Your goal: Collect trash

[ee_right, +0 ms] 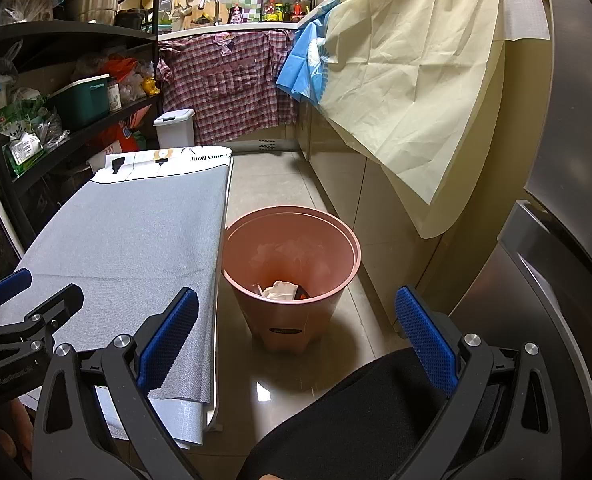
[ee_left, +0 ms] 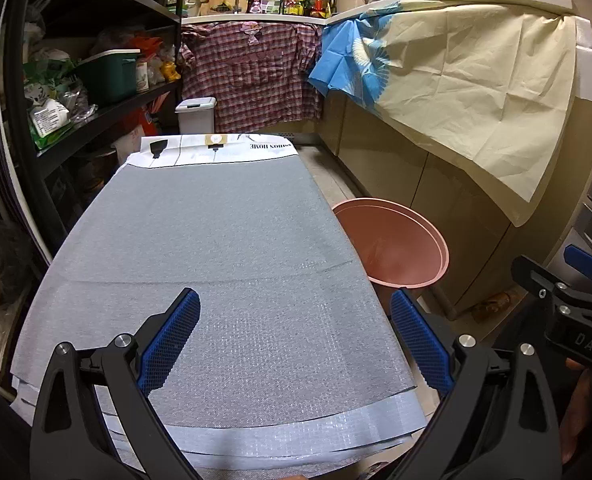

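A pink waste bin (ee_right: 292,276) stands on the tiled floor right of a low table covered with a grey mat (ee_left: 216,264). Crumpled white paper and other trash (ee_right: 282,291) lie at the bin's bottom. In the left wrist view only the bin (ee_left: 396,244) and its rim show past the table's right edge. My left gripper (ee_left: 296,336) hovers open over the near end of the mat with nothing between its blue pads. My right gripper (ee_right: 296,336) is open too, held above the floor in front of the bin and empty. No loose trash shows on the mat.
A black shelf rack (ee_right: 68,80) packed with bags and boxes lines the left side. A small white lidded bin (ee_right: 174,128) stands beyond the table. Cloths hang over the counter (ee_left: 456,72) at the right. A steel appliance (ee_right: 556,280) is at the far right. A dark-clothed knee (ee_right: 356,412) sits below my right gripper.
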A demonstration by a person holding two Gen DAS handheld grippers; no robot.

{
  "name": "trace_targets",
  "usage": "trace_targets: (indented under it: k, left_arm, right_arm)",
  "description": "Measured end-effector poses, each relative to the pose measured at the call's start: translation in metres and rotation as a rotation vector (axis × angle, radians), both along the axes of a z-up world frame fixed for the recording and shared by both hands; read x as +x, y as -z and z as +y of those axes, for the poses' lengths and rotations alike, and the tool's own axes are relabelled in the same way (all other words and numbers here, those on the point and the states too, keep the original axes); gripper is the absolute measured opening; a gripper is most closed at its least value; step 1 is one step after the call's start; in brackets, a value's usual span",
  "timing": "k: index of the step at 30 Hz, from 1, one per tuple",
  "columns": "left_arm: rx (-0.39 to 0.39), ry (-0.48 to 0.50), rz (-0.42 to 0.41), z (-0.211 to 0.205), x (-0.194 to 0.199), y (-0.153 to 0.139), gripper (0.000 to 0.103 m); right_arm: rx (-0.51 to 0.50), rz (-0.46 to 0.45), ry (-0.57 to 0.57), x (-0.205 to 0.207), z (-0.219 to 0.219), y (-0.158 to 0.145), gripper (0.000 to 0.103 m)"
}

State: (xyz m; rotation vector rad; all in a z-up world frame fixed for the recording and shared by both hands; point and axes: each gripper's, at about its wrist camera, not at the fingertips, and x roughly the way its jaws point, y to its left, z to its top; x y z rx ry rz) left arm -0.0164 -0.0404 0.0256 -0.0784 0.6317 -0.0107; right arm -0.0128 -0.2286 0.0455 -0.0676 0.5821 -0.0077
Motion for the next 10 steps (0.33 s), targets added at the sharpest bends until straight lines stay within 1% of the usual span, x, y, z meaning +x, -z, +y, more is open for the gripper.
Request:
trace_targets:
  k: [10]
  left_arm:
    - [0.019,-0.005,0.013,0.0002,0.0031,0.0002,0.093]
  right_arm:
    - [0.0,0.002,-0.001,-0.0017,0.0017,0.0019,0.097]
